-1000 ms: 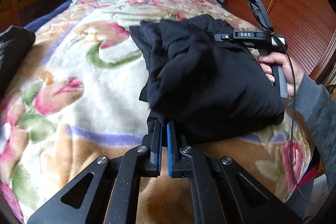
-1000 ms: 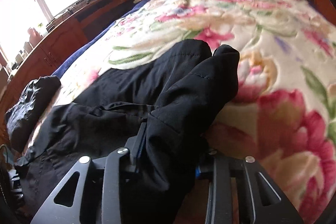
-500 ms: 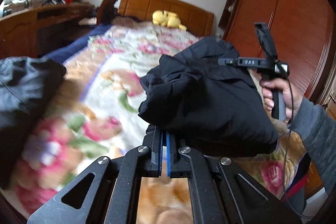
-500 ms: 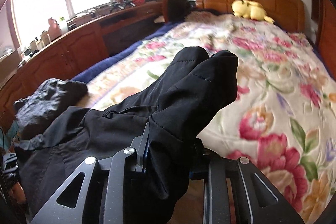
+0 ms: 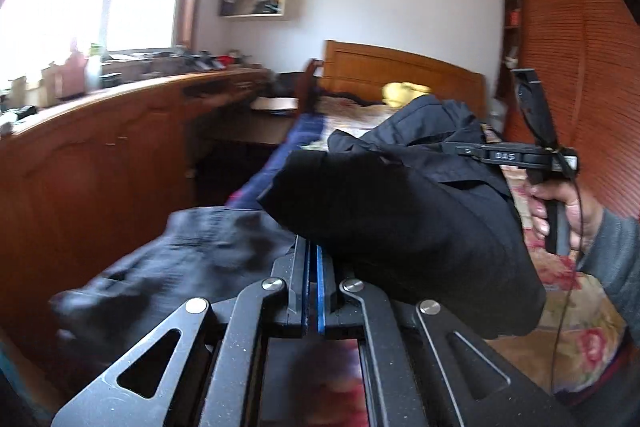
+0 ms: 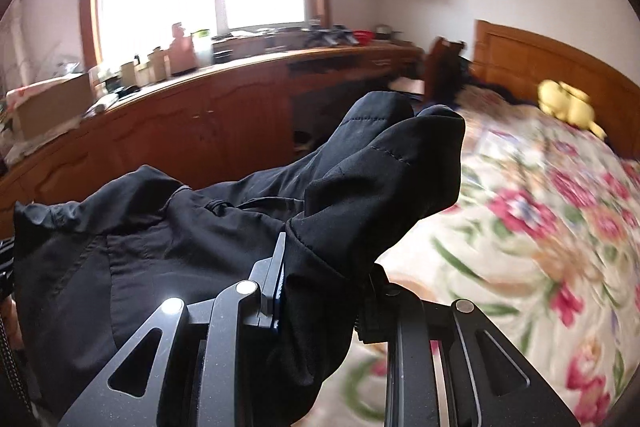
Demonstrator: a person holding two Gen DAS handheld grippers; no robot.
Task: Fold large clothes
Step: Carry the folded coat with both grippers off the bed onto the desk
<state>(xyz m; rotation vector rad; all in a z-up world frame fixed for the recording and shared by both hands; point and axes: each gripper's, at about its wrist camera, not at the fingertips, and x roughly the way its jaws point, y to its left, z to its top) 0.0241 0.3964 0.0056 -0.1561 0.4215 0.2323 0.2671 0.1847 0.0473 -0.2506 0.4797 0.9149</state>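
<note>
1. Left wrist view: the left tongs (image 5: 312, 263) are pressed nearly together on a thin edge of the folded black garment (image 5: 404, 219), whose bulk hangs off the bed (image 5: 560, 307), above its near end, just right of these tongs. A second dark garment (image 5: 172, 263) lies blurred to the bundle's left. The right tongs (image 5: 452, 147) bite the bundle's far right side.

2. Right wrist view: the right tongs (image 6: 324, 287) grip a thick fold of the black garment (image 6: 360, 187); its length trails leftward toward the left tongs, away from the bed (image 6: 540, 227). Setting it down likely means moving toward the other garment.
</note>
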